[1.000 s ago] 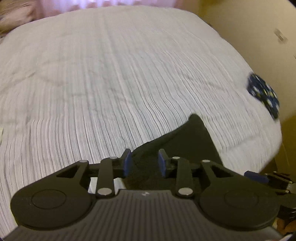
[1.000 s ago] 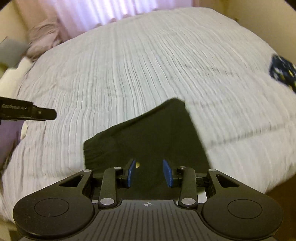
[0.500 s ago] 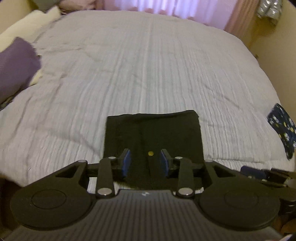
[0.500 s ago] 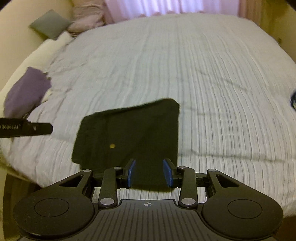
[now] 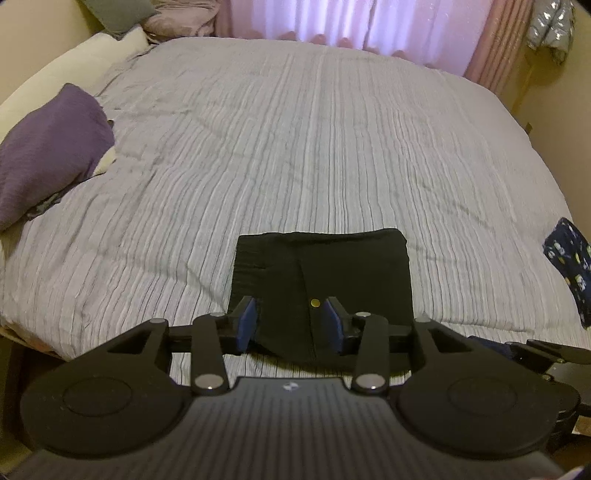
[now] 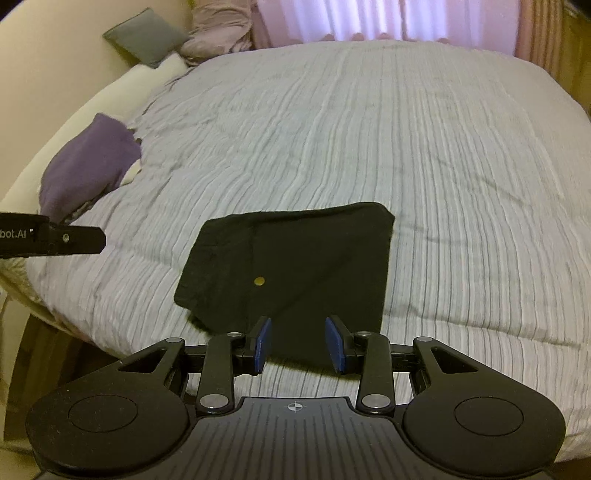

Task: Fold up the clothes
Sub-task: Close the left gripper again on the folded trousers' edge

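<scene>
Left wrist camera first: I see my left claw (image 5: 290,325) with its blue pads apart and nothing between them, held just above the near edge of a folded black garment (image 5: 332,266). That garment lies flat as a neat rectangle on the striped grey bedspread (image 5: 295,140), close to the bed's near edge, with a small brass-coloured button (image 5: 314,302) showing between the pads. A purple cloth (image 5: 48,147) is bunched at the bed's left side against a cream pillow (image 5: 85,59), and a dark blue patterned fabric (image 5: 570,262) hangs over the right edge, well apart from the black piece. Pink curtains (image 5: 351,26) glow behind the bed. Right wrist camera next: my right claw (image 6: 298,345) is likewise spread open and empty, poised over the garment's (image 6: 295,258) near edge without gripping it. From this side the black rectangle sits a little skewed, button (image 6: 259,281) near its middle, a fold line running diagonally across it. Part of my left claw (image 6: 55,238) pokes in from the left, beside the purple cloth (image 6: 88,166). A grey cushion (image 6: 144,37) rests at the far left corner.
</scene>
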`<action>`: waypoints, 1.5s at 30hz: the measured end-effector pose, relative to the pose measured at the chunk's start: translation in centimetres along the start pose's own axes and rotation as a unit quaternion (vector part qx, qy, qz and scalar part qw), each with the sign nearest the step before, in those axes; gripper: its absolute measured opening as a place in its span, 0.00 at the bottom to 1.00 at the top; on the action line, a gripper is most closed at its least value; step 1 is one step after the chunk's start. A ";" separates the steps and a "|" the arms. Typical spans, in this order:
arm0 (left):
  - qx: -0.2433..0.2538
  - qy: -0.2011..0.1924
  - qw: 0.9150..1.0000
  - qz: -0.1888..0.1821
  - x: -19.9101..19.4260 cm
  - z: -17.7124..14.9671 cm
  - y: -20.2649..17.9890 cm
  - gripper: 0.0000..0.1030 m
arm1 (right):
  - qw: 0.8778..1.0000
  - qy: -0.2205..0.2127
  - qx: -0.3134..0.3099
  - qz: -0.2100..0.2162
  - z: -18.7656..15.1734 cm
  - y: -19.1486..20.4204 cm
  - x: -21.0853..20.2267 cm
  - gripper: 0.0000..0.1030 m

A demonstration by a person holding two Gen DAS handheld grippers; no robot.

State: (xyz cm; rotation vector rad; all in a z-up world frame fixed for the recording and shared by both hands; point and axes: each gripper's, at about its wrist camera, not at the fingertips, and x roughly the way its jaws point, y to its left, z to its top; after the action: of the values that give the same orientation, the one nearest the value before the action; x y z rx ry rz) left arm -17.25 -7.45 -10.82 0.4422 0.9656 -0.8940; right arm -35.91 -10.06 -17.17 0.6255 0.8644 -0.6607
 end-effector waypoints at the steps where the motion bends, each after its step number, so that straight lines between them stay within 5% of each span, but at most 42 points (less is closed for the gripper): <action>1: 0.003 0.003 1.000 -0.004 0.4 0.2 0.2 0.36 | 1.000 0.001 0.002 0.000 -0.1 0.1 0.0 0.36; 8: 0.010 0.018 0.998 -0.056 5.5 0.6 3.1 0.33 | 0.997 0.003 0.065 -0.045 -0.1 -1.1 1.7 0.36; 11: 0.018 0.023 0.997 -0.070 8.3 0.5 4.7 0.23 | 0.993 -0.011 0.092 -0.067 -0.2 -1.7 3.0 0.36; 19: 0.044 0.033 0.993 -0.103 16.2 0.2 5.1 0.15 | 0.992 -0.007 0.100 -0.071 -0.2 -3.6 9.3 0.36; 35: 0.077 -0.029 0.995 -0.064 29.2 1.1 0.0 0.11 | 0.989 -0.080 -0.115 -0.038 4.5 -7.7 22.0 0.35; 38: 0.079 -0.022 0.995 -0.049 31.3 1.6 0.0 0.03 | 0.987 -0.077 -0.133 -0.036 5.2 -8.3 24.1 0.35; 45: 0.076 -0.017 0.996 -0.034 34.0 3.2 -0.7 0.03 | 0.991 -0.080 -0.107 -0.021 7.5 -9.4 27.0 0.35</action>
State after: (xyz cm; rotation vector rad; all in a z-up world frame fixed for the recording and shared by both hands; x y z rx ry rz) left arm -7.16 -25.34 -38.05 0.5239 0.8887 -1.0389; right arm -26.27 -28.63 -38.08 0.3575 0.7873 -0.6383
